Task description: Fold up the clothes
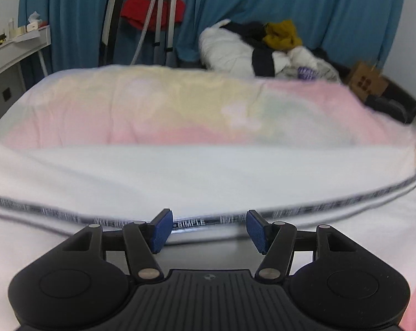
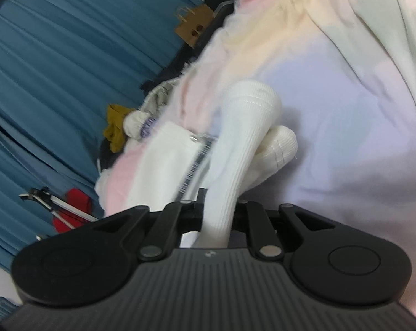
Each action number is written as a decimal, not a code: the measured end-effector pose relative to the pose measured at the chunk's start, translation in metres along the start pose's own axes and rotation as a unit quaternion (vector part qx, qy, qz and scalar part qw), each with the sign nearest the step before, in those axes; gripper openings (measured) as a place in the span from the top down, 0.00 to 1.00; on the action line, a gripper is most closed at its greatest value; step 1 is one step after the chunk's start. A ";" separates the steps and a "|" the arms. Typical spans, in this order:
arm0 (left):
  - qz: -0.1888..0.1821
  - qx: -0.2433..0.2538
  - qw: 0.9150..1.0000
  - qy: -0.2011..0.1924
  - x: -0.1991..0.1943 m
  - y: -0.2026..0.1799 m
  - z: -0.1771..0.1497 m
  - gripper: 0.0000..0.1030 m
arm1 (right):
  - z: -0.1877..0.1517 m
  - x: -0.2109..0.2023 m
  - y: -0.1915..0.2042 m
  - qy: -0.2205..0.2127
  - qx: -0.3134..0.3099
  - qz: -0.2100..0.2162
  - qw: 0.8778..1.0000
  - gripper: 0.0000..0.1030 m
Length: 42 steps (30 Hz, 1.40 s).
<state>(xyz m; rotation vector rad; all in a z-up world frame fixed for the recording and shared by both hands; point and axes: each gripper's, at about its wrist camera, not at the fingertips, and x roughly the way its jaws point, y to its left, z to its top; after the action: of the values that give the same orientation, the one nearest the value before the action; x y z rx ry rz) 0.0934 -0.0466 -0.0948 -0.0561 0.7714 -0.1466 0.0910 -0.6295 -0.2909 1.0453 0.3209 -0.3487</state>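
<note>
A white garment (image 1: 196, 176) with a dark printed stripe (image 1: 188, 223) lies spread on the pastel bedspread (image 1: 158, 110). My left gripper (image 1: 209, 230) is open and empty, its blue pads (image 1: 161, 230) just above the garment's near edge at the stripe. My right gripper (image 2: 217, 212) is tilted and shut on a ribbed white cuff (image 2: 243, 140) of the garment, held up above the bed. The rest of the white garment (image 2: 166, 160) with its stripe lies behind the cuff. The right fingertips are hidden by the cloth.
A pile of white, dark and mustard clothes (image 1: 263, 47) lies at the bed's far side. Blue curtains (image 1: 290, 8), a tripod (image 1: 163, 19) with a red cloth, a white desk (image 1: 14, 52) at left and a cardboard box (image 1: 366, 80) at right surround the bed.
</note>
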 end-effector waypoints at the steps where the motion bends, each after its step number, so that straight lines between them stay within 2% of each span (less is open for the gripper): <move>1: 0.006 0.003 1.000 -0.001 0.005 -0.003 -0.004 0.39 | -0.001 0.003 -0.003 0.004 -0.001 -0.002 1.000 0.88; 5: 0.028 0.014 0.999 -0.004 0.027 -0.013 -0.019 0.34 | 0.003 0.008 -0.014 0.019 0.017 0.025 0.999 0.87; 9: 0.030 0.016 0.999 -0.001 0.031 -0.016 -0.020 0.31 | 0.007 0.009 -0.028 0.038 0.055 0.031 0.997 0.83; 10: 0.030 0.017 0.999 -0.001 0.032 -0.017 -0.019 0.30 | 0.009 0.009 -0.028 0.039 0.061 0.017 0.997 0.81; 14: 0.032 0.024 0.999 0.001 0.033 -0.020 -0.019 0.28 | 0.012 0.007 -0.025 0.028 0.070 0.006 0.997 0.69; 17: 0.034 0.027 0.999 0.002 0.032 -0.021 -0.019 0.27 | 0.013 0.011 -0.024 0.019 0.054 0.013 0.998 0.58; 21: 0.030 0.035 0.999 0.009 0.027 -0.022 -0.019 0.27 | 0.013 0.018 -0.023 0.001 0.017 0.003 1.000 0.63; 22: 0.028 0.034 0.999 0.013 0.022 -0.022 -0.020 0.27 | 0.013 0.019 -0.021 -0.002 0.011 -0.002 1.000 0.75; 23: 0.025 0.030 0.999 0.019 0.017 -0.021 -0.022 0.27 | 0.013 0.019 -0.020 -0.004 0.004 -0.007 1.000 0.79; 25: 0.015 0.023 0.999 0.029 0.006 -0.019 -0.025 0.27 | 0.014 0.021 -0.017 -0.009 -0.009 -0.018 1.000 0.82; 28: 0.027 0.025 0.999 0.030 -0.004 -0.018 -0.029 0.27 | 0.015 0.022 -0.014 -0.016 -0.028 -0.033 0.999 0.83; 31: 0.032 0.019 0.998 0.048 0.003 -0.014 -0.034 0.26 | 0.015 0.024 -0.011 -0.021 -0.039 -0.043 0.998 0.83; 35: 0.037 0.033 0.998 0.049 0.008 -0.017 -0.040 0.26 | 0.014 0.026 -0.008 -0.025 -0.049 -0.051 0.997 0.83; 39: 0.029 0.029 0.998 0.050 0.007 -0.012 -0.038 0.26 | 0.014 0.026 -0.006 -0.029 -0.054 -0.056 0.997 0.83; 42: 0.033 0.026 0.998 0.046 0.001 -0.011 -0.036 0.29 | 0.012 0.025 -0.005 -0.031 -0.058 -0.059 0.996 0.83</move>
<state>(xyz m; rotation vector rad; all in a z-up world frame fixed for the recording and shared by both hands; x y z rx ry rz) 0.0678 -0.0577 -0.1198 0.0260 0.8603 -0.1071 0.1129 -0.6459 -0.2997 0.9014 0.3433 -0.4630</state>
